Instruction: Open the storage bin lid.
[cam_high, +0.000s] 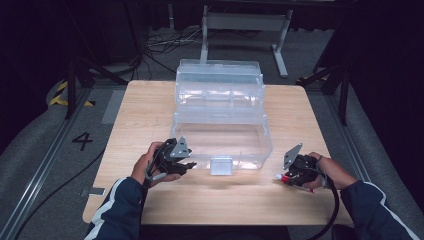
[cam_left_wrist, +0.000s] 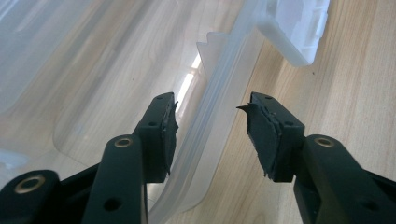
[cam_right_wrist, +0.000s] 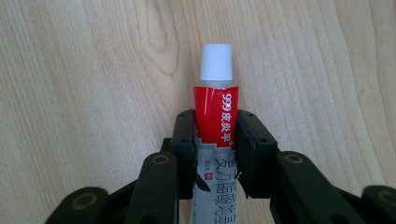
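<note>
The tube (cam_right_wrist: 215, 121) is red and white with a white cap. It sits tight between the two pads of the right gripper (cam_high: 286, 178). It points straight out along the jaws, cap end first. From above, the cap peeks out toward the box (cam_high: 222, 131), low over the table (cam_high: 150, 107) at the right front.

The box is clear and stands open in the middle, with its lid tipped back. It lies to the left of the tube and a bit farther away. The right hand is the near one to drop the tube in, I think. It would have to lift the tube over the front wall.

The left gripper (cam_left_wrist: 212, 126) is at the box's front left corner. Its jaws stand about half open, one on each side of the box rim (cam_left_wrist: 219, 109). The pads do not press on it.
</note>
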